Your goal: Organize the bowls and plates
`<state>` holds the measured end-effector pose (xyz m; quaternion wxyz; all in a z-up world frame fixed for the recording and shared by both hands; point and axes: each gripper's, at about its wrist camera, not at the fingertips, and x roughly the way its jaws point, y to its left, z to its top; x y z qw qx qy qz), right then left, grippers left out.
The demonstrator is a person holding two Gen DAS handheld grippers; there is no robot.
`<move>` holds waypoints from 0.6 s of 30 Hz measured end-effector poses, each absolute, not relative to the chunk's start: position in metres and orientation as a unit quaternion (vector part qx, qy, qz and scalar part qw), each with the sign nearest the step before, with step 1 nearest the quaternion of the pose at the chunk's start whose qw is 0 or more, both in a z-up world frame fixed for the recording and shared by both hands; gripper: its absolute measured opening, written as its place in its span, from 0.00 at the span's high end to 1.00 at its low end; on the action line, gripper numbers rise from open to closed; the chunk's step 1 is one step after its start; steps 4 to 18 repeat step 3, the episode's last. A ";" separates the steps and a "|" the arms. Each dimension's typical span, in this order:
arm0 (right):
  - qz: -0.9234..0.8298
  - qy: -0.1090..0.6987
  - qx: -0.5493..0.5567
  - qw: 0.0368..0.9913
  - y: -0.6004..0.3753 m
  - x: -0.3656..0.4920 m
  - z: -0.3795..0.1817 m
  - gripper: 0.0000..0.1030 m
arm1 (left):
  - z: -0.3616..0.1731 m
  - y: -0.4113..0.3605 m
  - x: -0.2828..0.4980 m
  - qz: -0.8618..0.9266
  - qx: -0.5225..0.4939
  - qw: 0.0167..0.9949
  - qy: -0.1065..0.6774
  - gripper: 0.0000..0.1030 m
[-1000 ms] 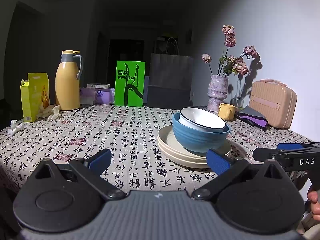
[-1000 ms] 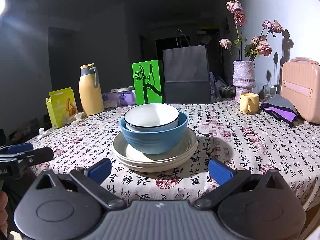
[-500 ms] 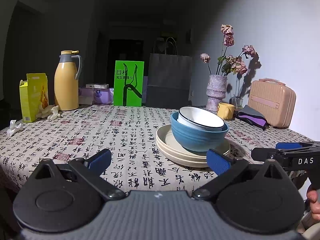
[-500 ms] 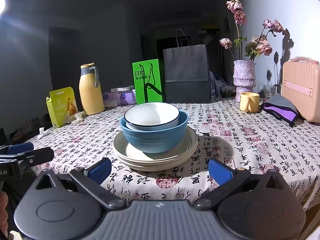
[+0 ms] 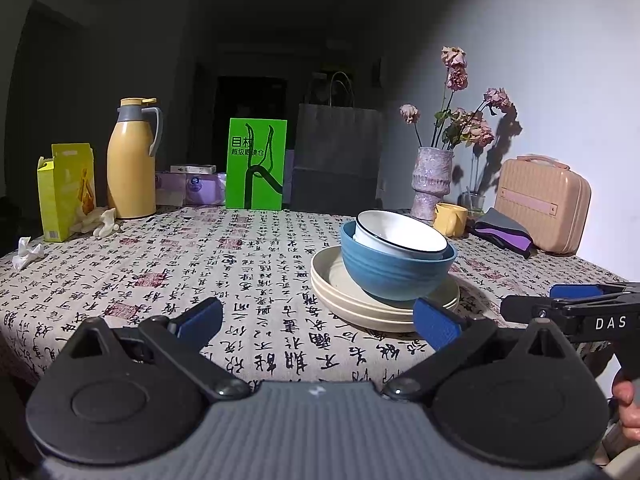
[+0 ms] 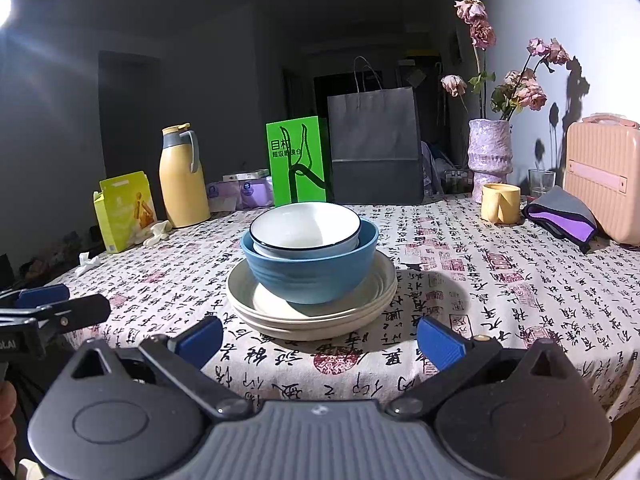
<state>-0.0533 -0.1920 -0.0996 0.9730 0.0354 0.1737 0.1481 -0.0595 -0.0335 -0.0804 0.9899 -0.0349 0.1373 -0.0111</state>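
Note:
A white bowl [image 6: 304,226] with a dark rim sits tilted inside a blue bowl [image 6: 310,270], which stands on stacked cream plates [image 6: 312,314] on the patterned tablecloth [image 6: 480,280]. In the left wrist view the white bowl [image 5: 400,232], the blue bowl [image 5: 394,272] and the plates [image 5: 360,308] lie right of centre. My left gripper [image 5: 318,322] is open and empty, short of the table's front edge. My right gripper [image 6: 320,340] is open and empty, just in front of the plates. Each gripper shows at the edge of the other's view.
Along the back stand a yellow box [image 6: 124,210], a yellow thermos [image 6: 182,176], a green box [image 6: 298,164], a dark paper bag [image 6: 376,148] and a vase of dried roses [image 6: 490,160]. A yellow mug [image 6: 500,202], a purple cloth [image 6: 560,216] and a pink case [image 6: 604,176] stand at the right.
Both grippers have drifted very slightly; the stack sits a touch lower and nearer in the views. Nothing on the table has moved.

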 end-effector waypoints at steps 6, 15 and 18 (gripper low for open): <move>0.148 0.173 0.035 0.973 -0.192 -0.053 -0.099 0.00 | -0.081 -0.033 -0.060 -0.011 -0.035 0.990 0.137 0.00; 0.148 0.173 0.035 0.973 -0.192 -0.053 -0.099 0.00 | -0.081 -0.033 -0.060 -0.011 -0.035 0.990 0.137 0.00; 0.148 0.173 0.035 0.973 -0.192 -0.053 -0.099 0.00 | -0.081 -0.033 -0.060 -0.011 -0.035 0.990 0.137 0.00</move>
